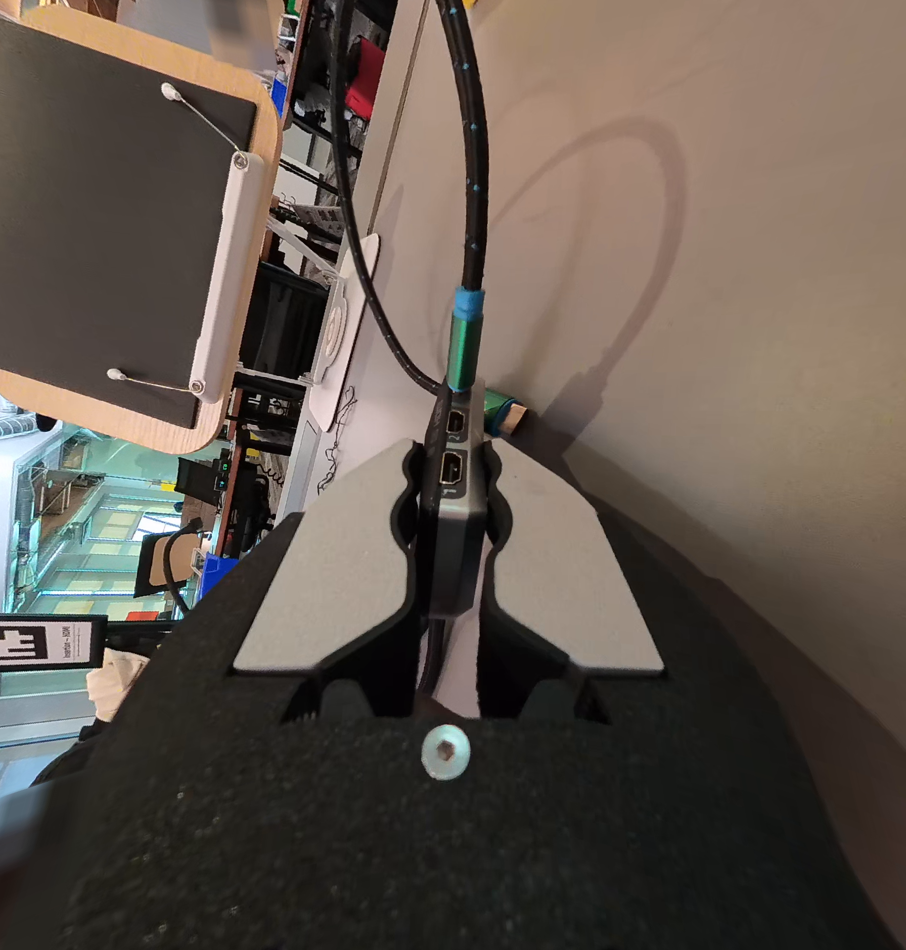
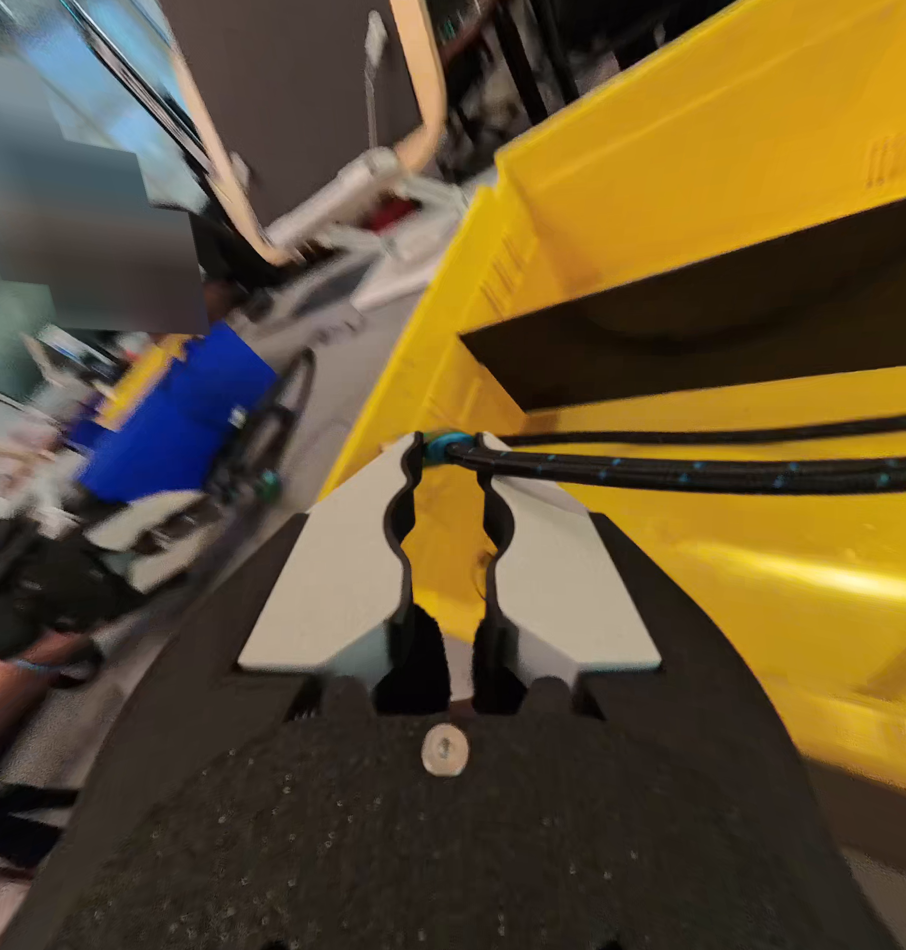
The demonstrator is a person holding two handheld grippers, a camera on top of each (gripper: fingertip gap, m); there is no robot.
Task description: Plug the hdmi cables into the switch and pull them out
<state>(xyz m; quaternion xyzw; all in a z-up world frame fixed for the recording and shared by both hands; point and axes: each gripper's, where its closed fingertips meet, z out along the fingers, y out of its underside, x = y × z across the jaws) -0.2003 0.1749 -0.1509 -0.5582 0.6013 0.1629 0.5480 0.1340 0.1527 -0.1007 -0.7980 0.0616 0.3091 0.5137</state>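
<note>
While the left hand-held gripper (image 1: 451, 462) clamps the grey switch (image 1: 453, 519) edge-on between its fingers, one green-shelled HDMI plug (image 1: 462, 349) sits seated in the switch's far end, its braided black cable (image 1: 471, 154) arching up and away over the pale bench (image 1: 749, 257). Two ports on the switch's narrow face stand empty. A second green plug (image 1: 502, 411) lies just behind the switch, resting on the bench.

In the right wrist view, which is blurred, the right hand-held gripper (image 2: 448, 444) has its fingers closed about a blue-collared cable end (image 2: 443, 446) at their very tips; the cable (image 2: 697, 470) runs off to the right, alongside a second black lead, across a yellow crate (image 2: 697, 154).

By the look of it, the task sits at a plug in hand: either a cable just drawn clear or one about to be brought over for insertion, and the pictures alone cannot settle which. If it is to go in, the next move calls for carrying the plug to the switch, squaring its flat face with an open port, and pushing straight along the port's axis while the left grip holds firm against the push.

The seated plug and its looping cable crowd the far end of the switch, and the loose plug behind it lies near the approach. Farther off stand a wood-rimmed dark board (image 1: 106, 231) and cluttered shelving.
</note>
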